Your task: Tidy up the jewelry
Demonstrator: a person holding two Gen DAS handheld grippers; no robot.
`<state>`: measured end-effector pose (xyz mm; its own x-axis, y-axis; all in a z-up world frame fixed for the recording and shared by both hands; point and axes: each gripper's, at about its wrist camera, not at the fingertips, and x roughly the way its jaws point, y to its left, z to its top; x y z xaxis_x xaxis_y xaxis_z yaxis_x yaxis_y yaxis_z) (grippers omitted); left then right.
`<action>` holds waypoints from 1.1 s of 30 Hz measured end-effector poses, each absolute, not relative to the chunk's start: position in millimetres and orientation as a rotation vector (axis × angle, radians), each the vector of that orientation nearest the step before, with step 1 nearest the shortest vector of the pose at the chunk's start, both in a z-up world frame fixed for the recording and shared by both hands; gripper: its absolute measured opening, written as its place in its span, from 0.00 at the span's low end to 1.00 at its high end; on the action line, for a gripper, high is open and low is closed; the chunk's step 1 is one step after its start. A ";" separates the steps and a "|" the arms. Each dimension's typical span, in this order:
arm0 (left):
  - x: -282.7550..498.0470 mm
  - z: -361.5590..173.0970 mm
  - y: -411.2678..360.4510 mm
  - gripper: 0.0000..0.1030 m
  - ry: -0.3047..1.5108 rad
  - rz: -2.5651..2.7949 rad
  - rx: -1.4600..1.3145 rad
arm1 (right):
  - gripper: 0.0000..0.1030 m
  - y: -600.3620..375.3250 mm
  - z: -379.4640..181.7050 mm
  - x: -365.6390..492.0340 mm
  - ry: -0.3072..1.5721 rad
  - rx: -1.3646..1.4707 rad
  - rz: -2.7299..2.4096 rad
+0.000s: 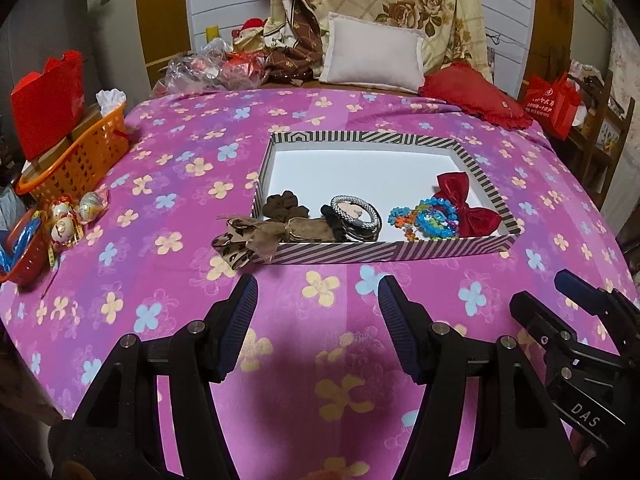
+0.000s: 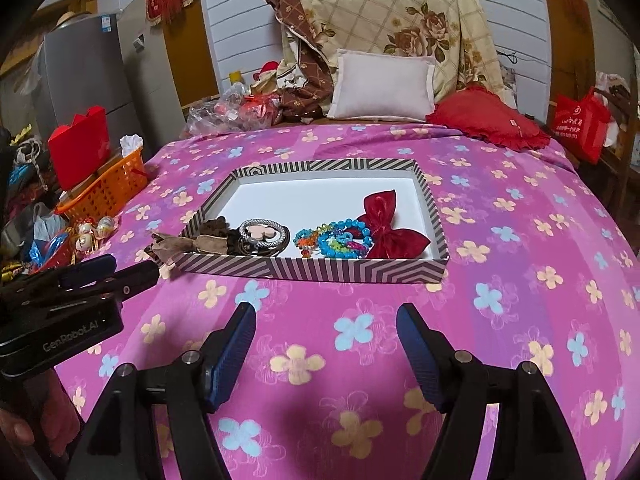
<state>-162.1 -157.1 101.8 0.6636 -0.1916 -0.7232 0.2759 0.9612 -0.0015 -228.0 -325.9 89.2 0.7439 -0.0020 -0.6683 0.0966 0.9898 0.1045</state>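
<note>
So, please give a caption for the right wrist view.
Open right gripper before striped tray holding red bow, beads, bangles.

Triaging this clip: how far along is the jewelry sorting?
Mostly done: the red velvet bow, bright beaded bracelets, silver mesh bangle and dark brown scrunchie lie inside the striped shallow box. Nothing is in hand: left gripper and right gripper hover open and empty. Left: the leopard-print ribbon bow hangs over the box's corner.

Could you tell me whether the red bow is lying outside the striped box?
No, the red bow lies inside the striped box, at its right end.
</note>
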 end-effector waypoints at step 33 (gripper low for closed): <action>-171.6 104.2 -152.1 0.61 0.770 -0.237 0.127 | 0.74 -318.9 91.2 -229.6 0.736 0.098 -0.054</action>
<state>-171.6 -152.1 104.2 0.6929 -0.1657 -0.7018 0.2578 0.9658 0.0266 -229.6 -318.9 91.2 0.7399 -0.0148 -0.6725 0.0835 0.9940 0.0700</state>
